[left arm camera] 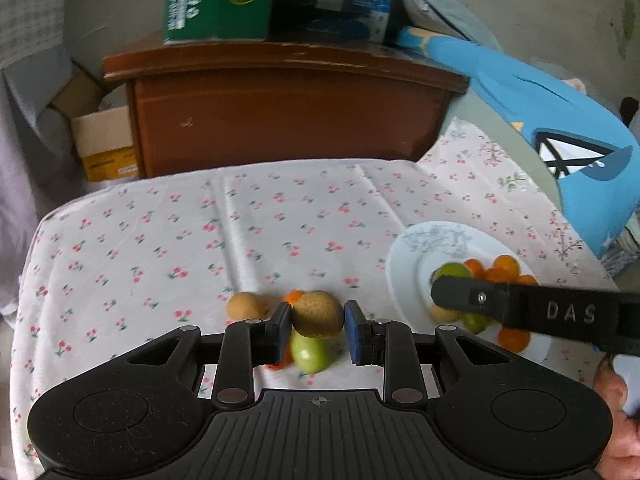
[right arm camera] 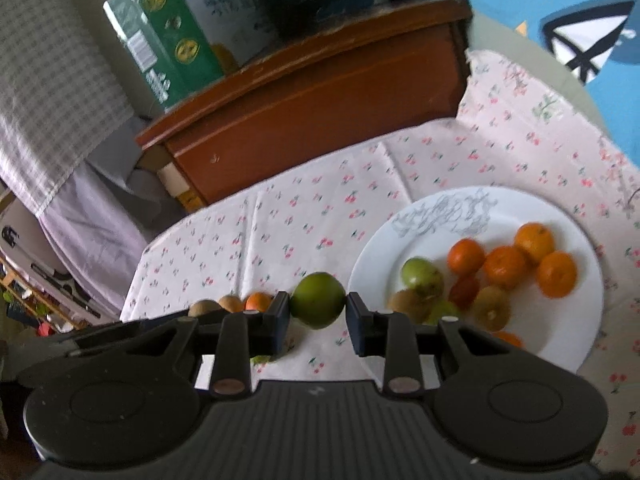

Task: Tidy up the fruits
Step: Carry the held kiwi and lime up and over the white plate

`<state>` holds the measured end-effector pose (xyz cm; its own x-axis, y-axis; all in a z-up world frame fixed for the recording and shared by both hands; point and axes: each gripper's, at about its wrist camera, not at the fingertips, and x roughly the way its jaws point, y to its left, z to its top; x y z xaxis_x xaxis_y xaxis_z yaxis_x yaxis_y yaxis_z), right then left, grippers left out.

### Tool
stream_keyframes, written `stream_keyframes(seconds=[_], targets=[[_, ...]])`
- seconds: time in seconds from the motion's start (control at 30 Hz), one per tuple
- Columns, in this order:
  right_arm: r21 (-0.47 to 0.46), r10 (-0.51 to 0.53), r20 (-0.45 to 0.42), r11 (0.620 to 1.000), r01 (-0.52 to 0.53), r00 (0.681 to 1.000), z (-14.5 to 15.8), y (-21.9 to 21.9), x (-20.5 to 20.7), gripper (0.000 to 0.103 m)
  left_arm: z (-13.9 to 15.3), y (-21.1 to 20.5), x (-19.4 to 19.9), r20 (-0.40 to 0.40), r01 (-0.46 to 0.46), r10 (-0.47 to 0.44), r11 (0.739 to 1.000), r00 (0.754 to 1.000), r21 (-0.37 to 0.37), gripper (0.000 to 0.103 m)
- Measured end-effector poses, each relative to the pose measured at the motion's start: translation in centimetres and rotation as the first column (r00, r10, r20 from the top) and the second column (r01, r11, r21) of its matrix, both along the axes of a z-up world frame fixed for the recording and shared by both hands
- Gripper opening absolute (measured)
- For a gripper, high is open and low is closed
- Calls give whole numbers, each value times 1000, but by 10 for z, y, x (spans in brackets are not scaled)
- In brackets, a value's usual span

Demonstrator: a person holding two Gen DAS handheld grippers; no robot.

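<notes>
Both claws were clamped on fruit. Low in the centre of the left wrist view, the left gripper [left arm camera: 318, 326] had its blue pads pressed on the sides of a brown kiwi [left arm camera: 318, 313], held above the cherry-print tablecloth [left arm camera: 180, 240]. Directly beneath it in the frame lay a green fruit [left arm camera: 310, 353] on the cloth, with a second brown fruit [left arm camera: 246, 306] to the left and a small orange [left arm camera: 295, 297] peeping out just behind the held kiwi. At the right edge of that view the right gripper [left arm camera: 452, 294] reached in as a dark bar across the white plate [left arm camera: 404, 264], a person's hand [left arm camera: 618, 420] showing at the lower right corner. In the right wrist view the right gripper [right arm camera: 318, 312] was closed on a green lime [right arm camera: 318, 299] at centre frame, over the cloth just left of the white plate [right arm camera: 560, 344]. On that plate, right of centre, sat four oranges [right arm camera: 506, 266] in a cluster, a green fruit [right arm camera: 422, 276] and two kiwis [right arm camera: 491, 308] nearer the bottom. At the top of both views stood a brown wooden cabinet [left arm camera: 280, 120] bearing a green carton [left arm camera: 218, 0].
</notes>
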<state>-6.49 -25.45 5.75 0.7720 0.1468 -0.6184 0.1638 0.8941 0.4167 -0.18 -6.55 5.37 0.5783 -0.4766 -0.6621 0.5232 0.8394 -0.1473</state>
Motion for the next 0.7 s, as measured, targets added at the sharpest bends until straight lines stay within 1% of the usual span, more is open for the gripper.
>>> stream_keyframes(seconds=[0.2, 0.37, 0.57, 0.7], targets=[[13, -46, 30, 999, 46, 998, 11, -19, -6, 30, 11, -19, -9, 18, 44, -44, 999, 999, -16, 26], [7, -80, 59, 997, 79, 995, 22, -32, -10, 30, 20, -33, -18, 49, 92, -90, 995, 995, -28, 26], [5, -136, 100, 991, 137, 986, 36, -52, -14, 30, 23, -49, -20, 37, 124, -122, 991, 992, -57, 26], [27, -184, 92, 983, 183, 979, 34, -67, -15, 30, 20, -59, -22, 29, 149, -147, 987, 989, -56, 26]])
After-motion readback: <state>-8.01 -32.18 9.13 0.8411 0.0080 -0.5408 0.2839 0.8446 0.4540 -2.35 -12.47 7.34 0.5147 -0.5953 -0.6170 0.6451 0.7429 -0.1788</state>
